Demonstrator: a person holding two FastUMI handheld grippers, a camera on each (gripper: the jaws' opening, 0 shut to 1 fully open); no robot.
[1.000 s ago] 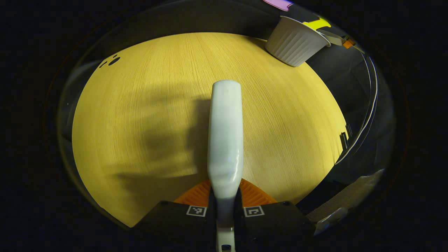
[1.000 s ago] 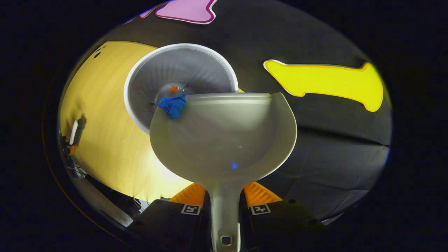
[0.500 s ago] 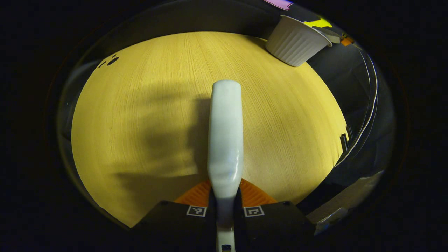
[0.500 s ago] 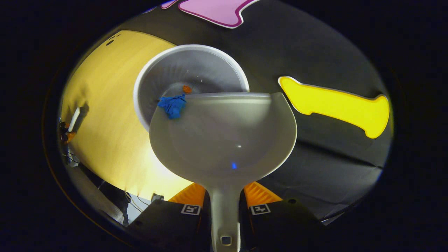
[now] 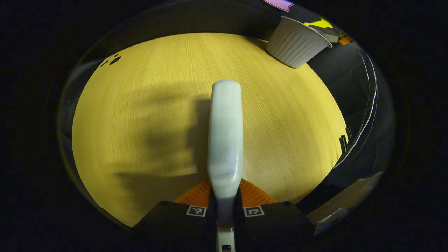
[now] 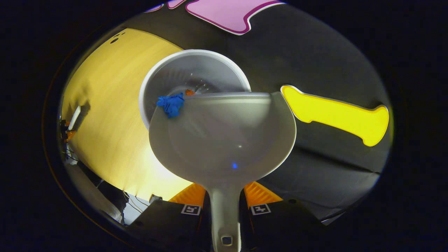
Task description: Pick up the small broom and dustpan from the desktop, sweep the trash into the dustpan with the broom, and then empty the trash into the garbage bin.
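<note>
My right gripper (image 6: 224, 206) clamped on dustpan (image 6: 224, 136) handle, pan tipped over garbage bin (image 6: 164, 80), blue scrap (image 6: 170, 104) at pan's front lip, orange bit (image 6: 189, 92) prob. inside bin, my left gripper (image 5: 224, 203) pinching broom (image 5: 225, 136) handle above desktop (image 5: 140, 105), bin far right.

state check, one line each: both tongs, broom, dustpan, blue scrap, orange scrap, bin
Left tongs: shut on the broom handle.
Broom: held above the table, its back to the camera, bristles hidden.
Right tongs: shut on the dustpan handle.
Dustpan: lifted, front lip over the bin.
Blue scrap: still on the dustpan's lip, left corner.
Orange scrap: at the lip's edge, seen against the bin's inside.
Bin: upright, open.
</note>
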